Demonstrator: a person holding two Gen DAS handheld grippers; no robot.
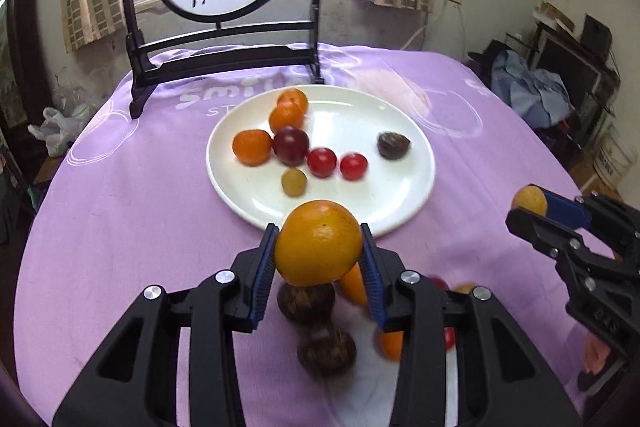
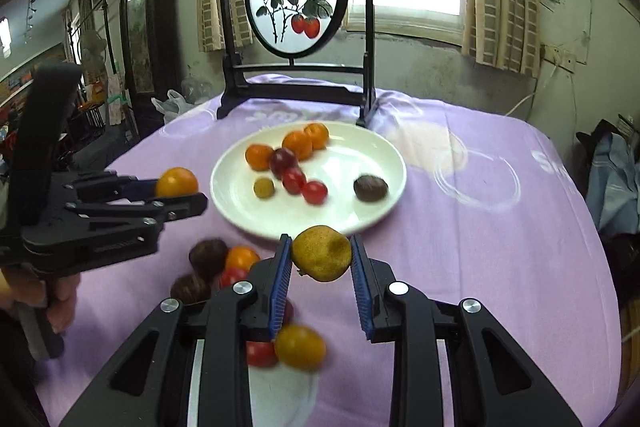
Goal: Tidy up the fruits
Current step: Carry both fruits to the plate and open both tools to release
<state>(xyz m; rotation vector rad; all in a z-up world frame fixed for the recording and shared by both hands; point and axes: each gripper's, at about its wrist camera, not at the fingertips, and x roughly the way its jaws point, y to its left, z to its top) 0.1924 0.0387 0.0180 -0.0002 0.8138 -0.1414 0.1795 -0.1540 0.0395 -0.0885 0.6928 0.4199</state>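
Left to right across the purple cloth (image 2: 480, 247): our left gripper (image 1: 319, 247) pinches an orange (image 1: 318, 243) between its blue pads, held just before the near rim of the white plate (image 1: 380, 203); beneath it lie two dark brown fruits (image 1: 326, 351) and blurred orange pieces. On the plate we see three small oranges (image 1: 252, 146), a dark red plum (image 1: 291, 145), two red tomatoes (image 1: 353, 166), a yellow-green fruit (image 1: 294, 182) and a brown fruit (image 1: 393, 145). Our right gripper (image 2: 321, 259) clamps a yellow-brown fruit (image 2: 321, 258) just short of the plate; loose fruits (image 2: 299, 347) lie below it. Behind the plate stands a framed round painting (image 2: 297, 5)
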